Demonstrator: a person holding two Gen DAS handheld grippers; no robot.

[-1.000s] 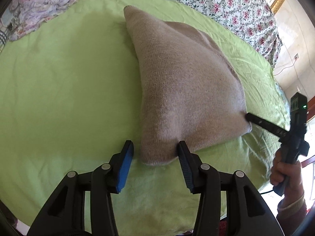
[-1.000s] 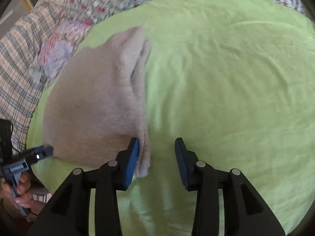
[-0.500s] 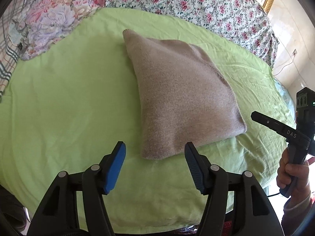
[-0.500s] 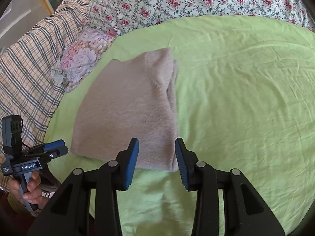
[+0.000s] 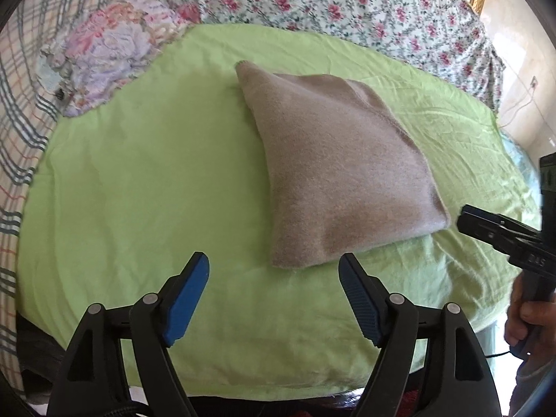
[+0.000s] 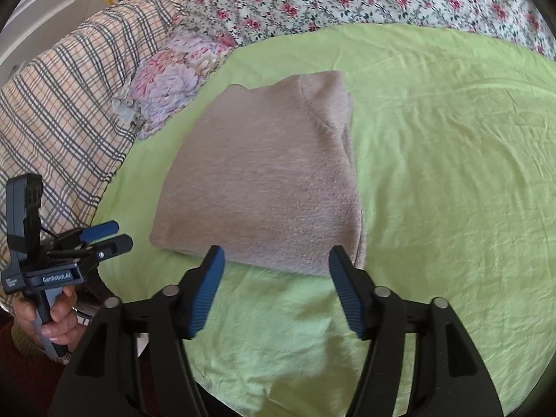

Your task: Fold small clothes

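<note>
Beige knit garment [image 5: 344, 170] lies folded into a flat square on the green sheet [image 5: 139, 187], nearer its right side. My left gripper [image 5: 274, 271] and right gripper [image 6: 276, 266] have just been opening; both stand apart, empty, clear of the near edge. I would check the fold holds square, then lift away without snagging. Both point steeply down at the near corners.

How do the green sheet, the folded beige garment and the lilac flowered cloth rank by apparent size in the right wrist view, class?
1. green sheet, largest.
2. folded beige garment.
3. lilac flowered cloth, smallest as seen; it lies farther from the camera, so its true size against the garment is unsure.
</note>
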